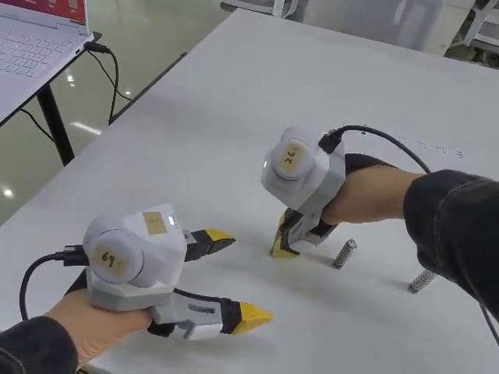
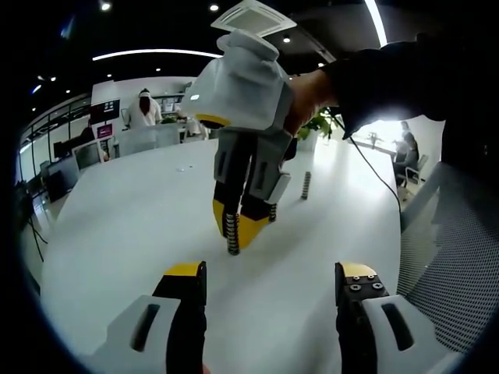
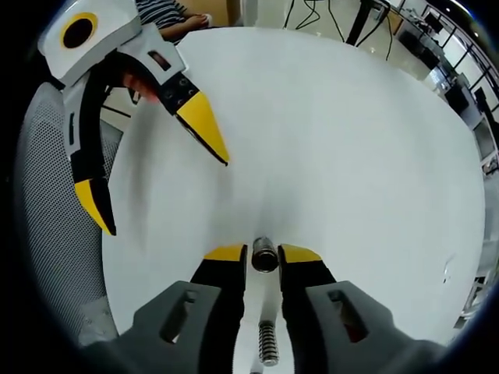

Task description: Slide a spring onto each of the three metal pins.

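My right gripper (image 1: 281, 249) points down at the white table (image 1: 234, 117), shut on a small dark spring (image 2: 231, 230) held upright with its lower end close to the tabletop. The right gripper view looks down the end of that spring (image 3: 265, 255) between the closed yellow tips. Two more springs (image 1: 344, 253) (image 1: 422, 280) stand slightly tilted on the table to its right; I cannot tell whether pins are inside them. My left gripper (image 1: 238, 276) hovers at the near left, open and empty, facing the right gripper (image 2: 238, 234).
A laptop (image 1: 39, 39) sits on a separate desk at the far left, with a black cable (image 1: 109, 66) hanging from it. The table's left edge (image 1: 148, 89) runs diagonally. A mesh chair (image 2: 452, 257) stands by the near side. People sit in the background.
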